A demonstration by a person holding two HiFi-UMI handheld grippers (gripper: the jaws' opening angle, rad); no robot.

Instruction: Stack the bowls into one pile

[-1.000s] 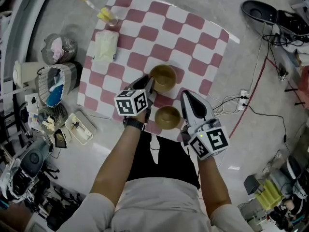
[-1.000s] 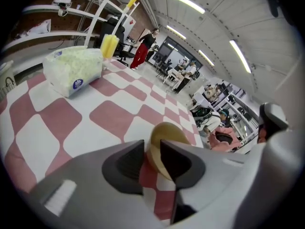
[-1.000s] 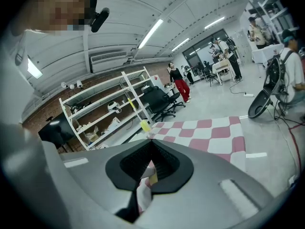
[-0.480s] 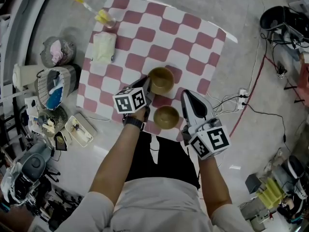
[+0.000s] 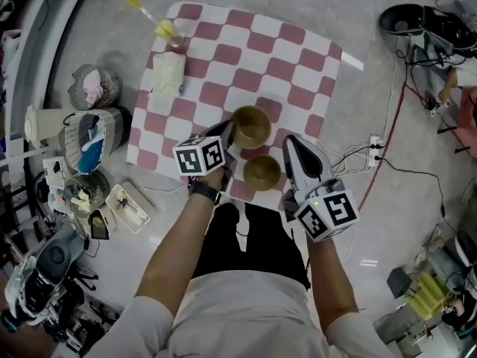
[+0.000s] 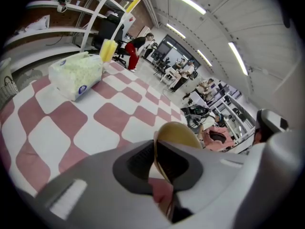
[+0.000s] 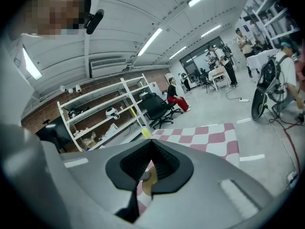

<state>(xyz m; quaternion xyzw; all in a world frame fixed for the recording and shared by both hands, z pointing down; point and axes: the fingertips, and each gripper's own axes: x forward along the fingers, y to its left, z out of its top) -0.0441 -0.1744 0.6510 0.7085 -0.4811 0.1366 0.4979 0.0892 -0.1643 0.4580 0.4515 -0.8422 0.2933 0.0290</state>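
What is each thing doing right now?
far bowl, upright, empty, rim pinched.
near bowl, upright, empty, not yet stacked.
left hand-held gripper, shut on far bowl's rim.
right hand-held gripper, shut on near bowl's rim.
checkered cloth, spread flat.

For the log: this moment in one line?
left gripper: shut on far bowl | right gripper: shut, beside near bowl | stack: not started

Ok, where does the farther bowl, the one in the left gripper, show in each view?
Head view: farther bowl mid-picture, left gripper on its rim.
Left gripper view: bowl low centre, rim between jaws.
Right gripper view: absent; only the nearer bowl rim shows.
Shared landmark: the checkered cloth.
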